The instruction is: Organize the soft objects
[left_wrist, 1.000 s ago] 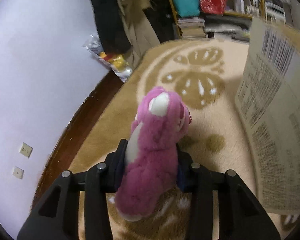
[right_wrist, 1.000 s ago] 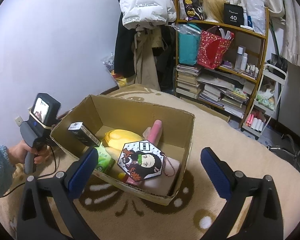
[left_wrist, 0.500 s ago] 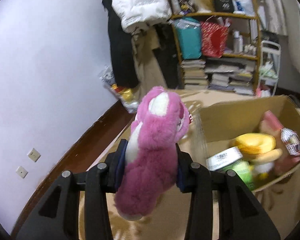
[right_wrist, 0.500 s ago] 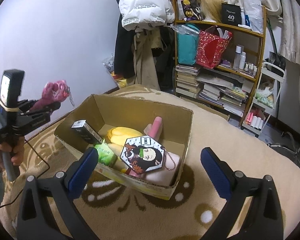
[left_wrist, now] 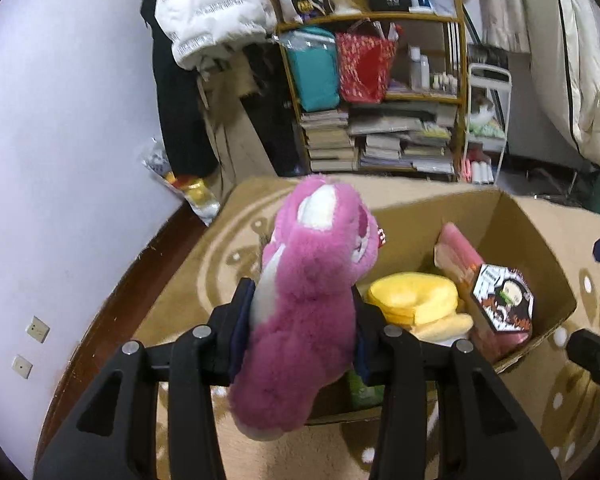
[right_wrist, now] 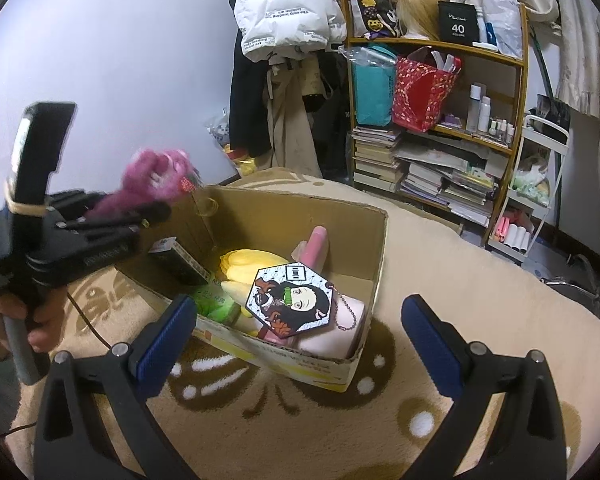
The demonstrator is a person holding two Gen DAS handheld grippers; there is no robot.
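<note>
Left wrist view: we are clamping pink plush bear (left_wrist: 312,300) in left hand-held gripper (left_wrist: 298,332), hovering over cardboard box (left_wrist: 540,240) near edge; right hand-held gripper (right_wrist: 296,336) gaping empty above rug (right_wrist: 440,248).

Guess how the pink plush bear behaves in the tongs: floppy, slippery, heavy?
The pink plush bear is probably soft: the left tongs pinch its middle and fur bulges around the pads. Likely floppy, since its lower end hangs below the grip. Probably light and not slippery; it sits steady above the cardboard box.
</note>
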